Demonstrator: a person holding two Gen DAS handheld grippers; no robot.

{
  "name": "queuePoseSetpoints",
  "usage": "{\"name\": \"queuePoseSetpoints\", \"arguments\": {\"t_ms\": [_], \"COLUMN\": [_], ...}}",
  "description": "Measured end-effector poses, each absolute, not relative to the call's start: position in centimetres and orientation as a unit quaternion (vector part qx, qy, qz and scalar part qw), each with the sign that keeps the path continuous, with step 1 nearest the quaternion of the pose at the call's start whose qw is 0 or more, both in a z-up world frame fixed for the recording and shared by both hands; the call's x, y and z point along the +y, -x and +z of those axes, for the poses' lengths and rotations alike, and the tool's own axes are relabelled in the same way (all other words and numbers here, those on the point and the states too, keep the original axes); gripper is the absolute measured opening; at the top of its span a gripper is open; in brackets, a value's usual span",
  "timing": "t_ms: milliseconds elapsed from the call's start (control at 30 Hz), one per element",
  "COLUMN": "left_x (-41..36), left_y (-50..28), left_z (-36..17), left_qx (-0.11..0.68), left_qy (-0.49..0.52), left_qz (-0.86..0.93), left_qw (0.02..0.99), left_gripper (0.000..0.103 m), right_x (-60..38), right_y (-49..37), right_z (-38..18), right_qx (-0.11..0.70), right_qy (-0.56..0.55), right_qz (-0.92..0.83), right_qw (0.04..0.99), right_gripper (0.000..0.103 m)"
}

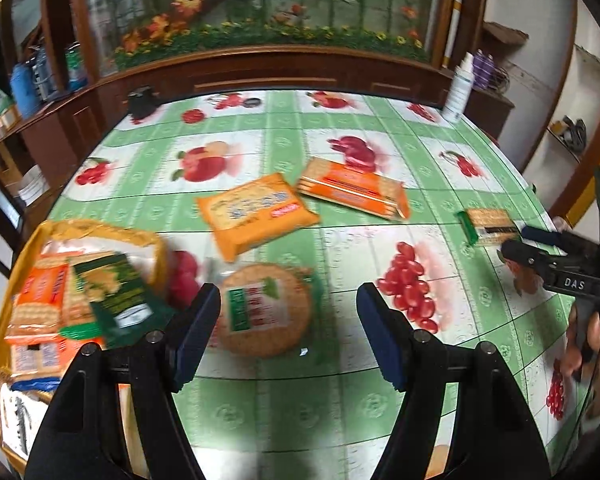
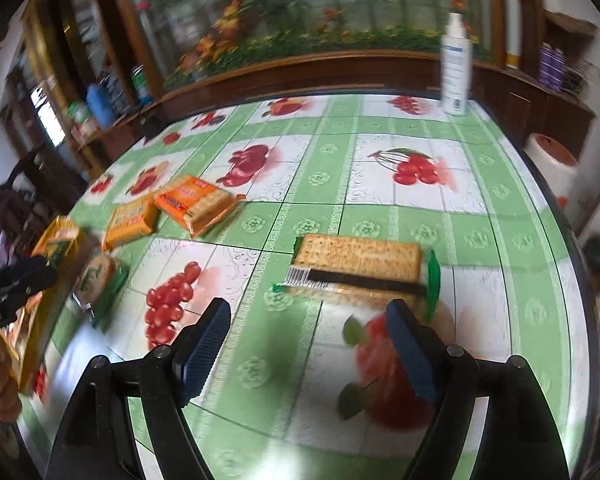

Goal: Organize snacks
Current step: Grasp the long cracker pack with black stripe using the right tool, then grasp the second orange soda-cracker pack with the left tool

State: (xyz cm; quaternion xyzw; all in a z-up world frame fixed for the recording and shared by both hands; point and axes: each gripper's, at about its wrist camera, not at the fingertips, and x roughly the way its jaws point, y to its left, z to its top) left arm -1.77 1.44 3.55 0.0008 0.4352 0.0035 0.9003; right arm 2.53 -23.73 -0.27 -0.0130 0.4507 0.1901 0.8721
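My left gripper [image 1: 288, 332] stands open above the fruit-print table [image 1: 300, 408]. A round cracker pack [image 1: 260, 308] lies just beyond its left finger, with nothing pressing on it. To the left, a yellow basket [image 1: 100, 232] holds several snack packs. Two orange packs [image 1: 256, 212] [image 1: 352, 188] lie mid-table. My right gripper [image 2: 308, 352] is open and nothing is between its fingers. A green-ended cracker pack [image 2: 360, 268] lies flat on the cloth right in front of its tips. The left wrist view shows that pack [image 1: 490, 226] with the right gripper [image 1: 524, 244] beside it.
A white spray bottle [image 2: 454, 64] stands at the table's far right corner, and a black object [image 1: 142, 102] sits at the far left edge. A wooden cabinet [image 1: 260, 72] with a glass flower display runs behind the table. A person's hand [image 1: 588, 344] holds the right gripper.
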Motion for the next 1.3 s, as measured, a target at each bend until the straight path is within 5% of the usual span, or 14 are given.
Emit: {"name": "queuePoseSetpoints", "arguments": {"t_ms": [333,700,800,867,933,1300], "left_x": [-0.5,-1.7,-2.3,-2.6,-3.2,-3.6], "left_y": [-0.4,-3.8,-4.9,-5.7,-7.0,-12.3], "left_z": [1.7,1.6,1.7,1.7,1.5,-1.8], "left_qx": [0.466,0.484,0.484,0.482,0.487,0.513], "left_qy": [-0.005,0.048,0.065,0.090,0.122,0.207], "left_qz": [-0.025,-0.044,-0.030,-0.012,0.002,0.150], "left_qw": [0.884,0.873,0.872,0.871,0.865,0.819], "left_gripper": [0.070,0.070,0.070,0.070,0.070,0.071], "right_x": [-21.8,-22.3,-22.3,-22.7,-22.9,-23.5], "right_y": [-5.7,-8.9,-8.5,-8.5,-8.5,-8.1], "right_z": [-1.5,-4.1,-4.0,-3.4,-3.0,-2.9], "right_qx": [0.467,0.525,0.523,0.522,0.528,0.535], "right_qy": [0.215,0.202,0.195,0.177,0.163,0.137], "right_qz": [0.272,0.331,0.312,0.300,0.290,0.259], "right_qw": [0.813,0.758,0.769,0.778,0.782,0.793], "right_gripper": [0.091,0.097,0.092,0.061,0.051,0.051]}}
